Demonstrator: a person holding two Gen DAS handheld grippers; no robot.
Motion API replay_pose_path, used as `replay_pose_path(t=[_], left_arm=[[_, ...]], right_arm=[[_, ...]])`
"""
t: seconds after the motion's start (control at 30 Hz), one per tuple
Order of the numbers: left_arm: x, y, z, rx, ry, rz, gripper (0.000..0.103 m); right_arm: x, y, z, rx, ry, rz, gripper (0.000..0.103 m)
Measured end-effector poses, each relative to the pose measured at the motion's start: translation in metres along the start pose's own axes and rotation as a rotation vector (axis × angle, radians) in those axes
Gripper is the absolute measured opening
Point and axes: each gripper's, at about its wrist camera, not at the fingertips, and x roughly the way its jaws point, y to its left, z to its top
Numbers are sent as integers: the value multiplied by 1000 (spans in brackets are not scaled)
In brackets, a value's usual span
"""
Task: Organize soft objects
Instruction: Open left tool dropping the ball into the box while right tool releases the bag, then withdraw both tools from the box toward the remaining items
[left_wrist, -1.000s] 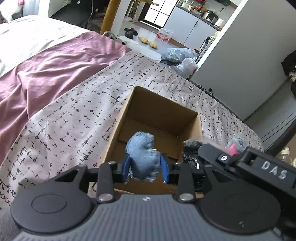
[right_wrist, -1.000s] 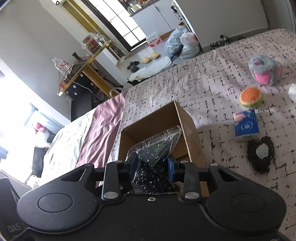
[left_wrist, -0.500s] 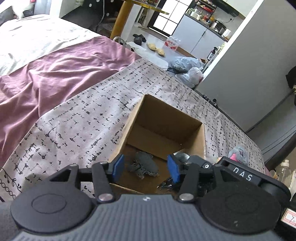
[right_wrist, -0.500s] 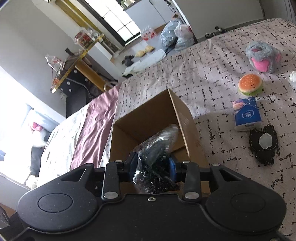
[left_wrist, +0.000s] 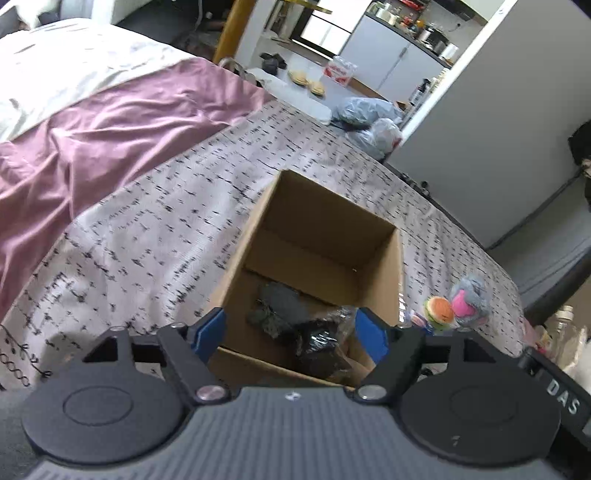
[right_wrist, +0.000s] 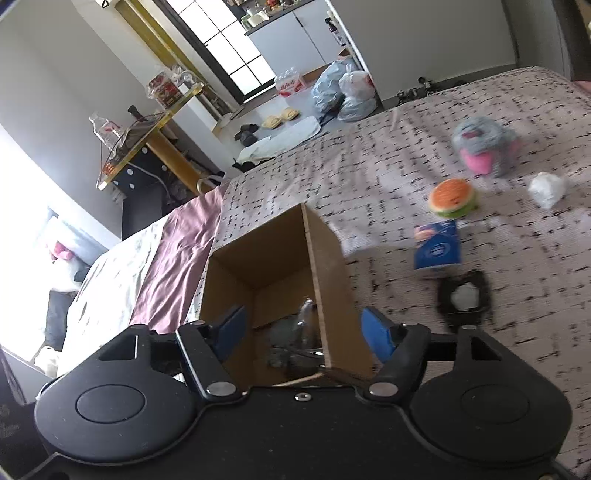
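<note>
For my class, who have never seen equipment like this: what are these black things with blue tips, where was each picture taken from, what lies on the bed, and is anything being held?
There is no robot here. A person holds a hand-operated two-finger gripper in each hand, and each carries a wide-angle camera looking along its fingers. One picture comes from the left gripper, the other from the right gripper. Both have just been opening, and nothing is between their blue pads now.

Both look down into an open brown cardboard box on the patterned bedspread. Inside lie a dark fuzzy soft item and a crinkly clear plastic bag of dark contents.

Beside the box on the bed wait a burger-shaped soft toy, a grey and pink plush toy, a blue tissue pack, a black frilly item with a white centre and a small white lump.
</note>
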Motion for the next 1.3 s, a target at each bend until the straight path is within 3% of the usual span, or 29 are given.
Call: replay_pose_path(t=[0.1,0.17,0.43,0.73,0.87,1.3], left_arm=[[0,-5,-1,22,13,0,78],[-2,-10,-3,41,4,7,82],[-5,-31,-9,165,3,-5,93],[-27,-67,-13,285,-58,-36,101],[-36,-81,-17,292,-67,-73,103],[-44,-123,-37,342,-89,-81,103]], right_arm=[[-12,-10,3,-2,-5,1,75],[-21,-15,4,-17,-19,1,84],[-53,-37,9,-44,-61,-13,93],[-90,-79,16,-27,-117,-42,96],[-103,-96,17,-18,-142,-48,97],[-122,-139,20,-20,-164,-38,99]])
